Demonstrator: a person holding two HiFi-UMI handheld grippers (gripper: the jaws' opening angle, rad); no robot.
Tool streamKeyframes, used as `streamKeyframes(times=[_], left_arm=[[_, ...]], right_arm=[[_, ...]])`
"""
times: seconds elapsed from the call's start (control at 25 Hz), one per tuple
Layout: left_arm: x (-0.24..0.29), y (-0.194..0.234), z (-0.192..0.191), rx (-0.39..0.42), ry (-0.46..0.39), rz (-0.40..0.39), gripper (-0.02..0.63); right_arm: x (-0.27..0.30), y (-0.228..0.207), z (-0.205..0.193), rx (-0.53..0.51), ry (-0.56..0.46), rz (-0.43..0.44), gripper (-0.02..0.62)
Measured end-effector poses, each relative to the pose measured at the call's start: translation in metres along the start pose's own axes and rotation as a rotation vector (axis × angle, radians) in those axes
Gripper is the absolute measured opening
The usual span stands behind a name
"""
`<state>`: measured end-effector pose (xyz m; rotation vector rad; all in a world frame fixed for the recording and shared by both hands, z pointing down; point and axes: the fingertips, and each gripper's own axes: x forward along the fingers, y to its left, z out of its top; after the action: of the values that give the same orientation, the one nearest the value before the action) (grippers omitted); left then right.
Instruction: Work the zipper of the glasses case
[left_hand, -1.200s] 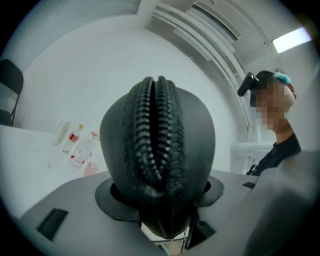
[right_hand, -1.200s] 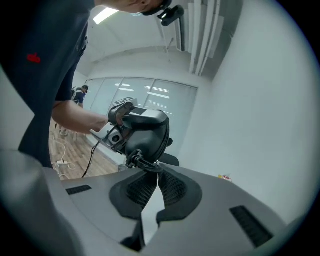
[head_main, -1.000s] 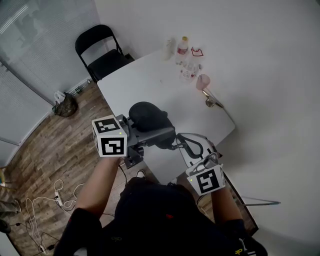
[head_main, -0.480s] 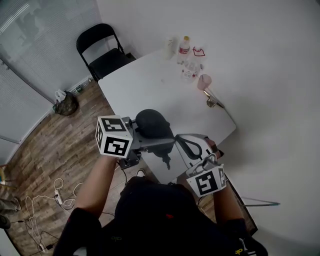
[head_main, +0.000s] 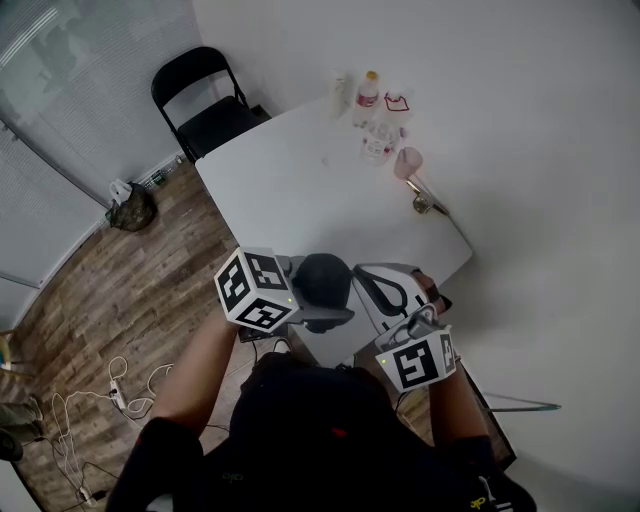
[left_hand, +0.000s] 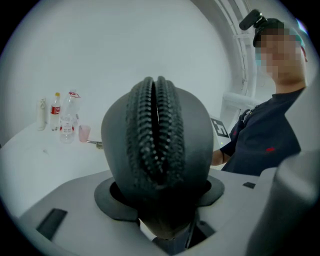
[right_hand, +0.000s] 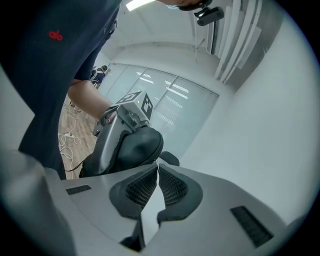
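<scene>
Left gripper (left_hand: 160, 205) clamps the glasses case (right_hand: 135, 147) between wide jaws; right gripper (right_hand: 157, 174), pinched shut, sits at its zipper (left_hand: 157, 130) just ahead — a crooked tug could slip off.

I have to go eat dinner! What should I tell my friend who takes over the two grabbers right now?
Left gripper: shut on the glasses case, which is in the air by the near edge of the table. The zipper faces this gripper's camera.
Right gripper: jaws shut, tips right at the case's zipper seam. It is unclear whether they pinch the pull.
Done: case is in hand.
Left: make sure of the pull, then slide it along while the left gripper holds firm.
</scene>
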<state>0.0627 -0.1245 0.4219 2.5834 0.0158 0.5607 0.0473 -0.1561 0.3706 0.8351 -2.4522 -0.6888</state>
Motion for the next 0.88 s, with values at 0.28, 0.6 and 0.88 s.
streamKeyframes(times=[0.28,0.6,0.88], left_arm=[[0.011,0.000,-0.033,0.021,0.171,-0.001,0.273],[0.015,0.007,-0.062,0.101,0.301,0.046,0.272],[0.008,-0.002,-0.051,0.184,0.209,0.029,0.272]], right_arm=[[-0.001,0.004,-0.002,-0.075,0.021,0.035,0.025],[0.001,0.023,-0.006,-0.084,0.035,0.117,0.025],[-0.013,0.014,0.013,0.383,-0.179,0.220,0.093]])
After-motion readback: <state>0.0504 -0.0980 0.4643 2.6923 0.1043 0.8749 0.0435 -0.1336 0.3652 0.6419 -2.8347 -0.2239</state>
